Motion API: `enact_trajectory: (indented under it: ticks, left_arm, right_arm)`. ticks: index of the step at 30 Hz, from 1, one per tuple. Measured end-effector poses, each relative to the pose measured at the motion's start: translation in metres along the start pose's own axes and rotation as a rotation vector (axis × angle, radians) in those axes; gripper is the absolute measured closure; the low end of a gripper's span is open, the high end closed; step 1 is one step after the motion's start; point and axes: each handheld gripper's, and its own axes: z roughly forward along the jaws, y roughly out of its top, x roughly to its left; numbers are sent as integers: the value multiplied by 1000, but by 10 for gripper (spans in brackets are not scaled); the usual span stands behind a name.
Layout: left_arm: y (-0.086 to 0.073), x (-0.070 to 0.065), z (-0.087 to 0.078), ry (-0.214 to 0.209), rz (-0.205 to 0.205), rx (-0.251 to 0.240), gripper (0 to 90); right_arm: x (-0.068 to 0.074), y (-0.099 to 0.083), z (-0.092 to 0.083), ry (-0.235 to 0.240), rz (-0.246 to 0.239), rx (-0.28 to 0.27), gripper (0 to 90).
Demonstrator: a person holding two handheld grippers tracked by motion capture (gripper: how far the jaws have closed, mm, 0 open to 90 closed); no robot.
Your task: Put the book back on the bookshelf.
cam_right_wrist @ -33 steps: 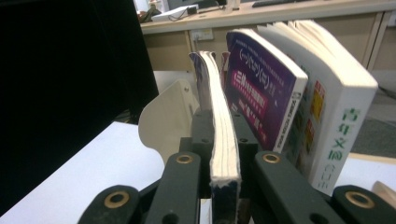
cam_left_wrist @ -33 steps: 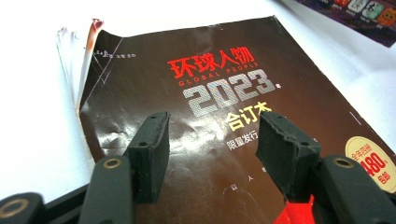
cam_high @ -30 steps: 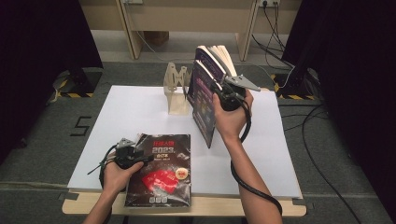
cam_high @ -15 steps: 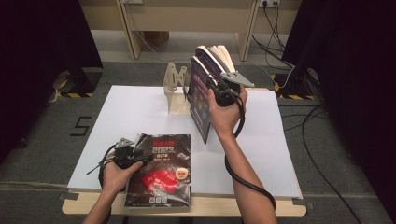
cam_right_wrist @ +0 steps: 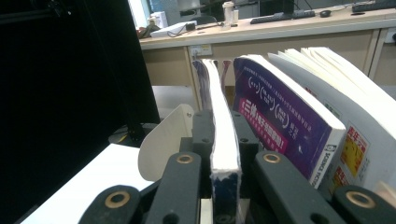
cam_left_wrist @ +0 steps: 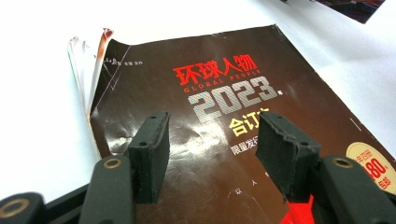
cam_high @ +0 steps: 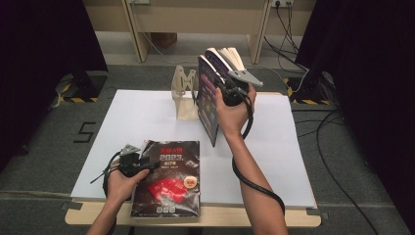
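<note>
At the middle of the high view, slightly right, the right gripper (cam_high: 226,93) is clenched on a thin purple-covered magazine (cam_high: 208,100) held upright on edge above the white tabletop (cam_high: 147,112); in the right gripper view its black jaws press from both sides on the magazine's pale, slightly wavy page edge (cam_right_wrist: 223,140). Just beside it on the right of that view stand thicker glossy purple books (cam_right_wrist: 285,121) with fanned cream pages, and a curved, pale wooden rack (cam_high: 185,94) sits just left of the magazine in the high view. At the lower left of the high view the left gripper (cam_high: 132,161) rests at the left edge of a dark magazine (cam_high: 169,178) lying flat near the table's front edge. In the left gripper view its jaws stand released, the worn foam pads (cam_left_wrist: 152,149) apart over the shiny, creased brown-black cover (cam_left_wrist: 219,107) with red and silver lettering and a curled upper left corner.
</note>
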Motion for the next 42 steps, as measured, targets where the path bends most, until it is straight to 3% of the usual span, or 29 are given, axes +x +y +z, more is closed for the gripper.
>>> enact_trajectory:
  ticks: [42]
  left_arm:
    - [-1, 1, 3, -8, 0, 3, 436]
  right_arm:
    - [-3, 11, 33, -34, -8, -24, 846]
